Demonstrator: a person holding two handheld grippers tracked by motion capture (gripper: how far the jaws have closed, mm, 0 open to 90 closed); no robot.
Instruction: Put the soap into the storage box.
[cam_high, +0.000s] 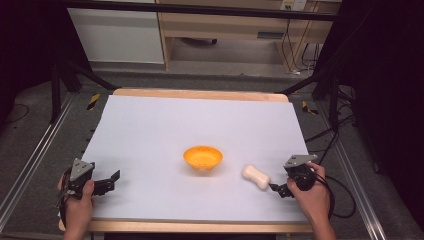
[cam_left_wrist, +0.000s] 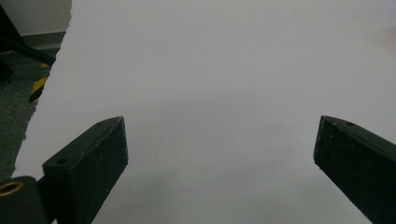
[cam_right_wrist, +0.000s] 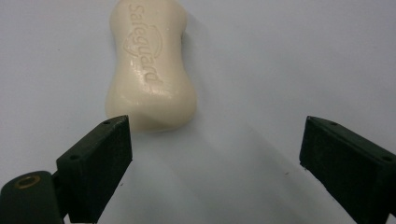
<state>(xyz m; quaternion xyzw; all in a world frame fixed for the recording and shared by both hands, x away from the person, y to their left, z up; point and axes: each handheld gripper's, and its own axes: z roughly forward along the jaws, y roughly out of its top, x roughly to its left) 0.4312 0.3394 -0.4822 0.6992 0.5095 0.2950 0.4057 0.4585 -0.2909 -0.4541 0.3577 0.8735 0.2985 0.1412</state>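
Soap bar (cam_right_wrist: 150, 67) lies flat on bench (cam_high: 165, 125), right of orange bowl (cam_high: 202, 157). My right claw (cam_right_wrist: 215, 144) gapes just short of it, holds nothing. Looks stiff, slick, light; I'd pinch narrow waist.

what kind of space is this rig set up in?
Probably a lab or data-collection workspace, not a home. A white-covered table sits inside a black metal frame, loose cables trail over grey carpet, and hazard tape marks the floor. Only a soap bar and orange bowl are laid out.
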